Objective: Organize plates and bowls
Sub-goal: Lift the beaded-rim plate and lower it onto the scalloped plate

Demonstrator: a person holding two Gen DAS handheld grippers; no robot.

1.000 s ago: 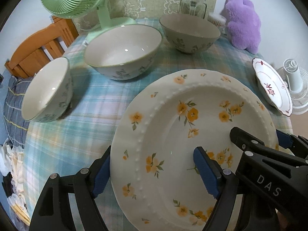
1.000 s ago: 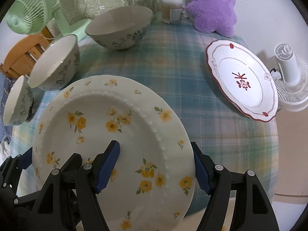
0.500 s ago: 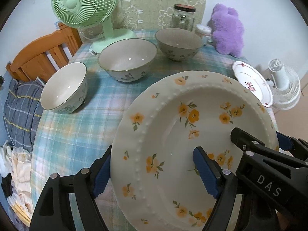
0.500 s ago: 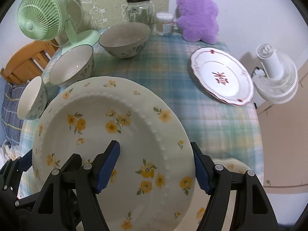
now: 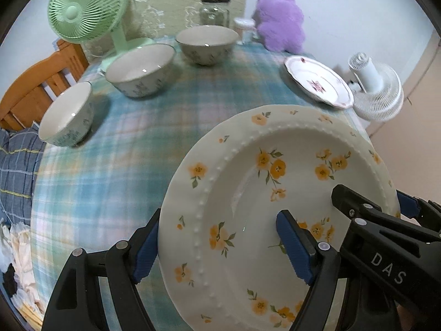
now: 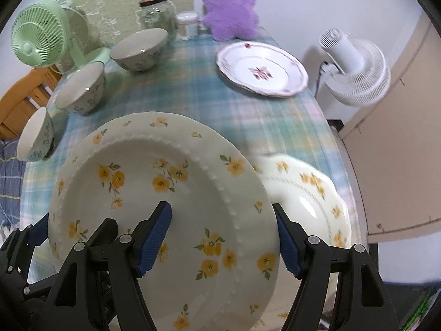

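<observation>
Both grippers hold one large white plate with yellow flowers (image 5: pixel 264 193) (image 6: pixel 171 193) above the table. My left gripper (image 5: pixel 220 248) is shut on its left rim; my right gripper (image 6: pixel 223 240) is shut on its right rim. The right gripper also shows in the left wrist view (image 5: pixel 386 237). Under the held plate lies a second yellow-flowered plate (image 6: pixel 308 193) at the near right. A white plate with red trim (image 6: pixel 261 69) (image 5: pixel 317 82) lies far right. Three grey-white bowls (image 5: pixel 69 115) (image 5: pixel 140 69) (image 5: pixel 206 42) stand in an arc at the left and back.
The table has a blue plaid cloth (image 5: pixel 124 143). A green fan (image 5: pixel 85 13), a glass jar (image 5: pixel 215 11) and a purple plush toy (image 5: pixel 281 24) stand at the back. A white fan (image 6: pixel 355 66) stands off the right edge. A wooden chair (image 5: pixel 35 82) is at the left.
Both grippers have lifted the flowered plate up and back from the table, so more of the table shows. A second flowered plate has come into view beneath it on the right.
</observation>
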